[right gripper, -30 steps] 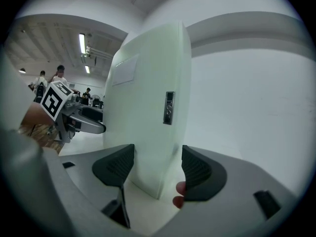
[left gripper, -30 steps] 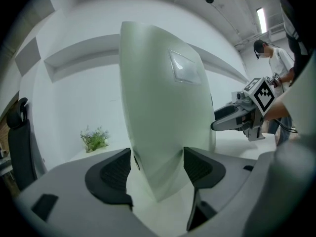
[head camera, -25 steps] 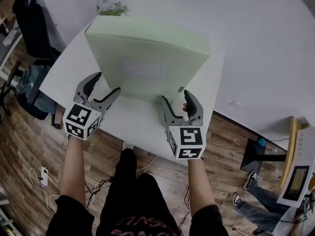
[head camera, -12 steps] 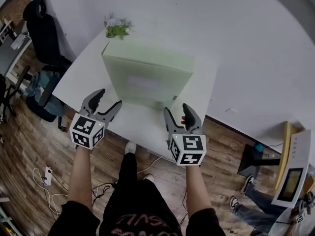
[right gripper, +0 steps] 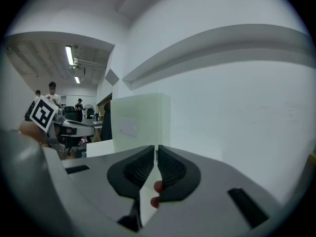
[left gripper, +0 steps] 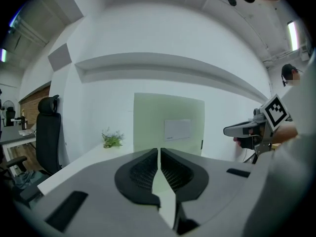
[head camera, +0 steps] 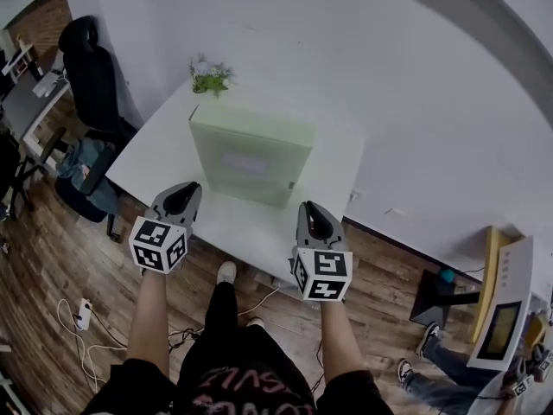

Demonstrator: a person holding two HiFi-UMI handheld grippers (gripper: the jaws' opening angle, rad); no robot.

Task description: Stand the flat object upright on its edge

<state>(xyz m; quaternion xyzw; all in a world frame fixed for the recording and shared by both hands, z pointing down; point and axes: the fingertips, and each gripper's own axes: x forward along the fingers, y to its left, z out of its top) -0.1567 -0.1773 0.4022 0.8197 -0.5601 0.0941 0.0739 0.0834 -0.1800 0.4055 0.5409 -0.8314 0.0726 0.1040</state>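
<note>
The flat object, a pale green slab-like box [head camera: 251, 158], stands upright on its edge on the white table [head camera: 233, 227]. It also shows in the left gripper view [left gripper: 168, 122] and the right gripper view [right gripper: 140, 120]. My left gripper [head camera: 183, 193] hangs at the table's near edge, well short of the box. Its jaws have just been closing and are shut with nothing between them [left gripper: 159, 152]. My right gripper [head camera: 311, 213] is level with it on the other side, jaws likewise just closed and empty [right gripper: 155, 149]. Neither gripper touches the box.
A small potted plant [head camera: 210, 76] sits at the table's far corner behind the box. A black office chair [head camera: 91, 67] and a blue bag [head camera: 86, 167] stand left of the table. A white wall runs behind it. Cables lie on the wooden floor [head camera: 78, 309].
Both grippers have gone from wide open to shut and have drawn back and up from the box. The box stays upright on its own.
</note>
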